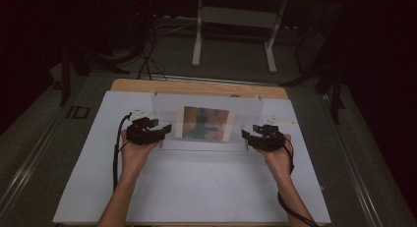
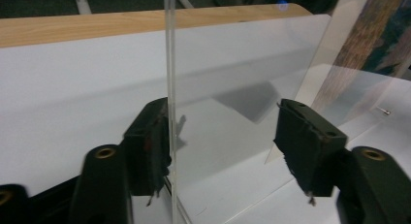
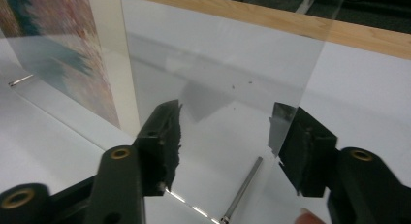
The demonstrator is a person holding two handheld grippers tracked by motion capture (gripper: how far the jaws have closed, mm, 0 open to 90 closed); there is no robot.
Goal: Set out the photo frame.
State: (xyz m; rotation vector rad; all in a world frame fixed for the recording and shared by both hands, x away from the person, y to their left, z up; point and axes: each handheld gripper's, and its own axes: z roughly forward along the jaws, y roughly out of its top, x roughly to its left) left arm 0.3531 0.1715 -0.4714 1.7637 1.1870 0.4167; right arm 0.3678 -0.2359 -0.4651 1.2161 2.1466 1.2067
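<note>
Here we flank the clear acrylic picture frame [image 1: 206, 123], left gripper [image 1: 158, 129] and right gripper [image 1: 252, 134] both wide open, gripping nothing, so it stands alone.

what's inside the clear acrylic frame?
A colourful picture with white margins, sandwiched in the clear acrylic frame. Its subject is too blurred to tell; its back is hidden.

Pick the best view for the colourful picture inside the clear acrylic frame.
High view: the picture shows whole and face-on, centred in the clear acrylic frame. The left gripper view catches a slanted strip of it at the top right; the right gripper view shows a blurred part at the upper left.
</note>
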